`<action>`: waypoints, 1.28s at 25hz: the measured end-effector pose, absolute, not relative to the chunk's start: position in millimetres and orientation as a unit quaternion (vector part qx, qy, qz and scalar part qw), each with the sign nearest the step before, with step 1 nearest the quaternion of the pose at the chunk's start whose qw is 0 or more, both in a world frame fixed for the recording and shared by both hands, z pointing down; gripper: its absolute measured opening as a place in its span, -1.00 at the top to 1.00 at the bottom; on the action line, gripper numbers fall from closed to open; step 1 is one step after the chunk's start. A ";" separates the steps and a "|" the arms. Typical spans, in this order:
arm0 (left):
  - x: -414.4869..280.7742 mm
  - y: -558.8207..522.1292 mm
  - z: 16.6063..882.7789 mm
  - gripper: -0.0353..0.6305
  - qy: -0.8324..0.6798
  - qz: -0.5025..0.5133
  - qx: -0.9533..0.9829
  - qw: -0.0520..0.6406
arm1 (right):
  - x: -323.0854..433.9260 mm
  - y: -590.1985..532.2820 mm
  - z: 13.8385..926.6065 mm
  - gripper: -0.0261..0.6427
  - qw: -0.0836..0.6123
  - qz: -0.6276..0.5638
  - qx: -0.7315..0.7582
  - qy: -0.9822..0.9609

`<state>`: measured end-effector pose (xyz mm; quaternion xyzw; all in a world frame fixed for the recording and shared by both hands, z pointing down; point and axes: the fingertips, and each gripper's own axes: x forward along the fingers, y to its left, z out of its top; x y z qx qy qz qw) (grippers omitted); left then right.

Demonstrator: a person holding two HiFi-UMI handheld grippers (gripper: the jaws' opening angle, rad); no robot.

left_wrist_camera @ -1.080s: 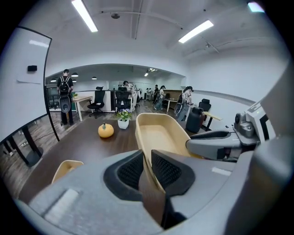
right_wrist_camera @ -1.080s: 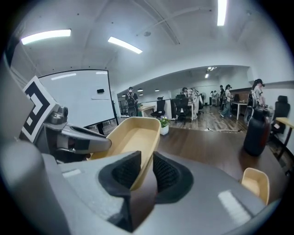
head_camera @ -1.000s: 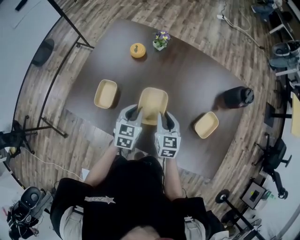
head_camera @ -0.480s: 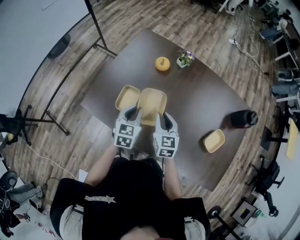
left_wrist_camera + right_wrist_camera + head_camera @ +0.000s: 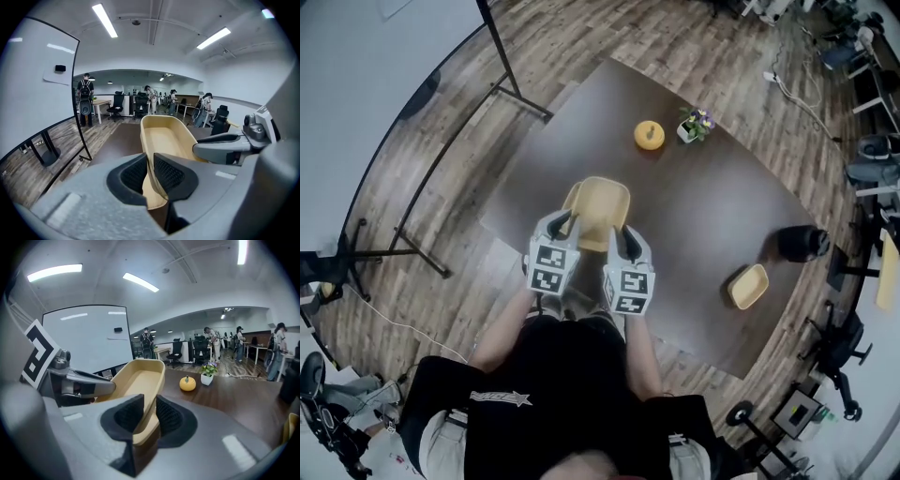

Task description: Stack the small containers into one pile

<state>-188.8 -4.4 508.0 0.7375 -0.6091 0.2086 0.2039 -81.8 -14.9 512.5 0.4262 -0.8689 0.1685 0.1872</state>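
A pale yellow container (image 5: pixel 604 208) hangs above the dark table (image 5: pixel 694 216), gripped at its near end from both sides. My left gripper (image 5: pixel 565 225) is shut on its left rim (image 5: pixel 164 140), and its jaws have just closed a little further on that rim. My right gripper (image 5: pixel 623 236) is shut on the right rim (image 5: pixel 140 378). A second yellow container (image 5: pixel 572 196) lies on the table beneath the held one, with only its left edge showing. A third one (image 5: pixel 748 286) sits alone at the table's right side.
An orange pumpkin-shaped piece (image 5: pixel 649 134) and a small flower pot (image 5: pixel 696 125) stand at the far side of the table. A black jug-like thing (image 5: pixel 802 244) is at the right edge. A whiteboard stand (image 5: pixel 502 56) stands left of the table.
Both grippers have carried the held container leftward across the table. It was beside the left container and now hangs over it, covering most of it.
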 end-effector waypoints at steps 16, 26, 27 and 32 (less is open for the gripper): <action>-233.3 -21.6 616.7 0.75 -0.495 0.305 0.763 0.283 | -128.4 -9.0 614.0 0.67 0.265 0.289 0.476 -0.787; -223.3 -23.1 641.6 0.76 -0.462 0.319 0.767 0.309 | -120.8 -6.7 638.5 0.67 0.295 0.321 0.488 -0.756; -223.3 -21.7 645.6 0.76 -0.459 0.323 0.766 0.313 | -120.5 -6.4 640.6 0.67 0.297 0.323 0.486 -0.756; -224.5 -19.3 656.1 0.75 -0.458 0.333 0.759 0.321 | -121.3 -3.2 649.2 0.67 0.303 0.331 0.480 -0.754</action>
